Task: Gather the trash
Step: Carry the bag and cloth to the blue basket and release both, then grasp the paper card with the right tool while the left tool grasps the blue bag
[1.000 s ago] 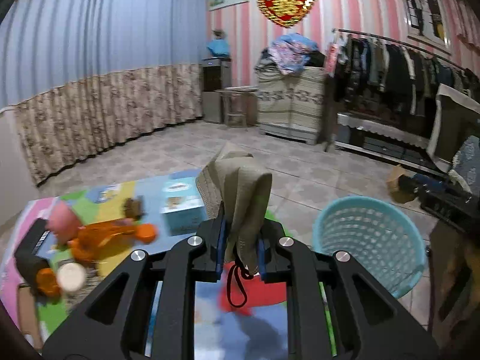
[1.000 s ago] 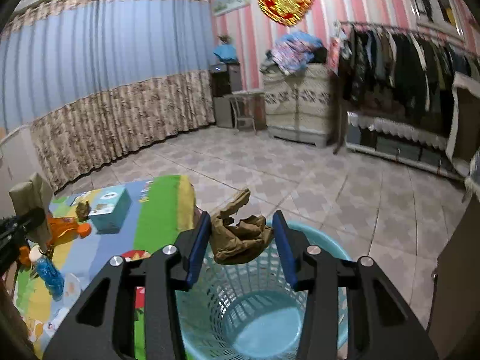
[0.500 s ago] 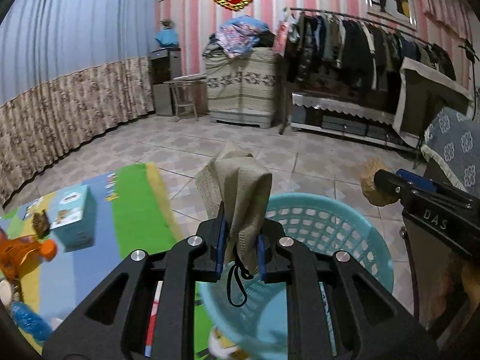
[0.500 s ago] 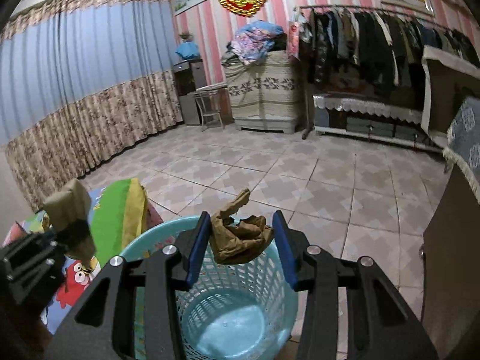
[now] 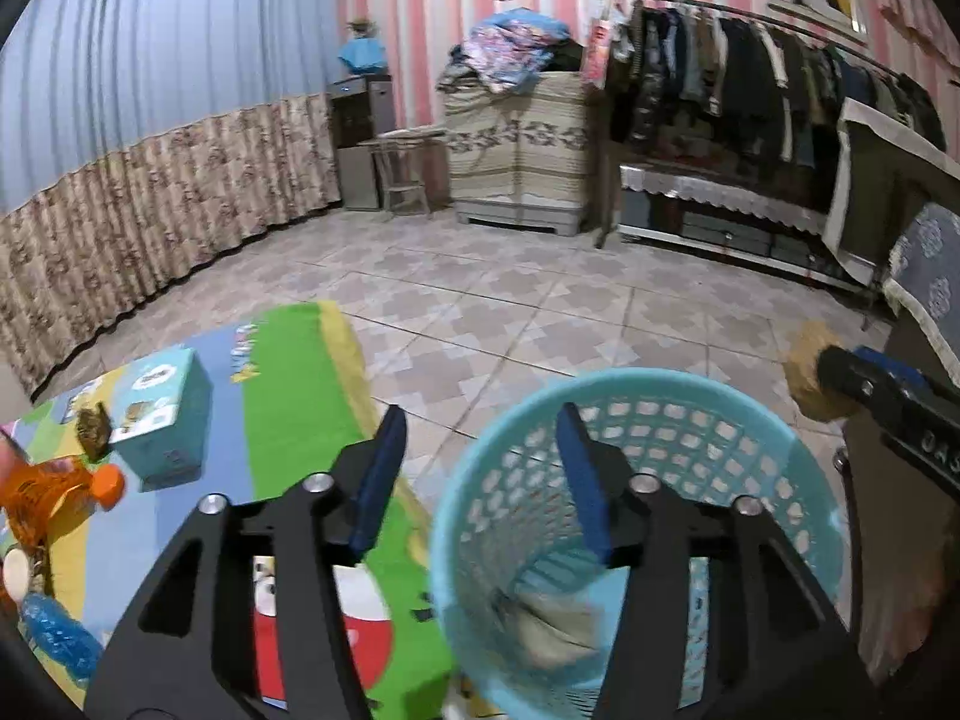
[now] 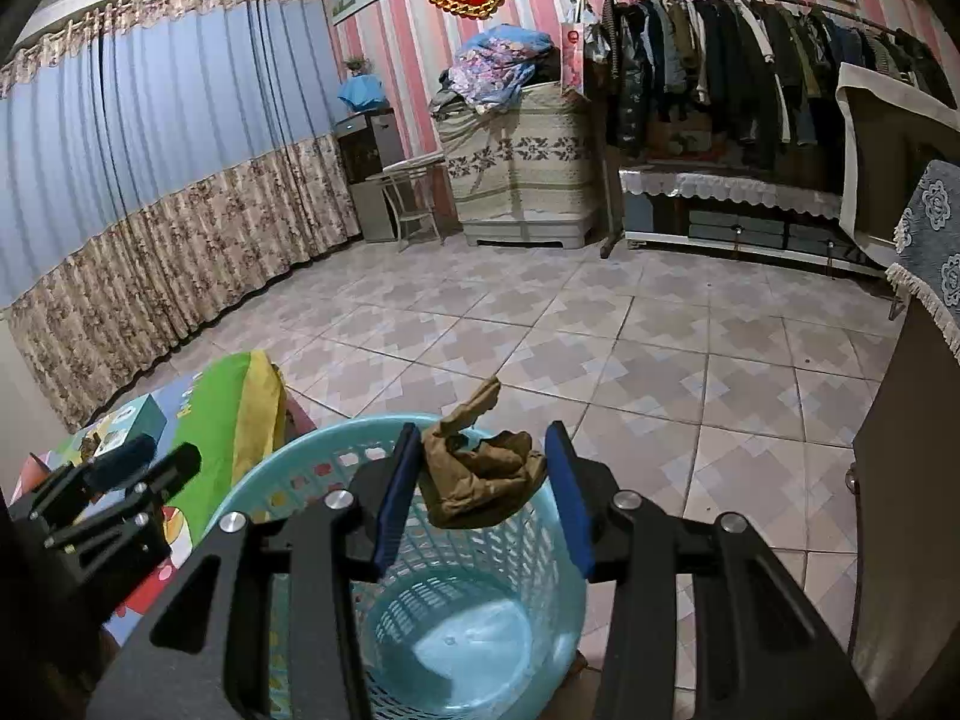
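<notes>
A turquoise mesh basket stands on the tiled floor beside the play mat. My left gripper hangs over its left rim, its jaws opening with nothing between them. A beige face mask lies blurred inside the basket. My right gripper is shut on a crumpled brown paper above the basket. In the left wrist view that paper shows at the far right. In the right wrist view the left gripper shows at the left.
A colourful play mat lies left of the basket with a teal box, an orange toy and a blue bottle on it. A dark cabinet stands close on the right. A clothes rack lines the far wall.
The left gripper swung right from over the mat to over the basket, then opened and the beige mask dropped in. The right gripper kept its paper and came over the basket.
</notes>
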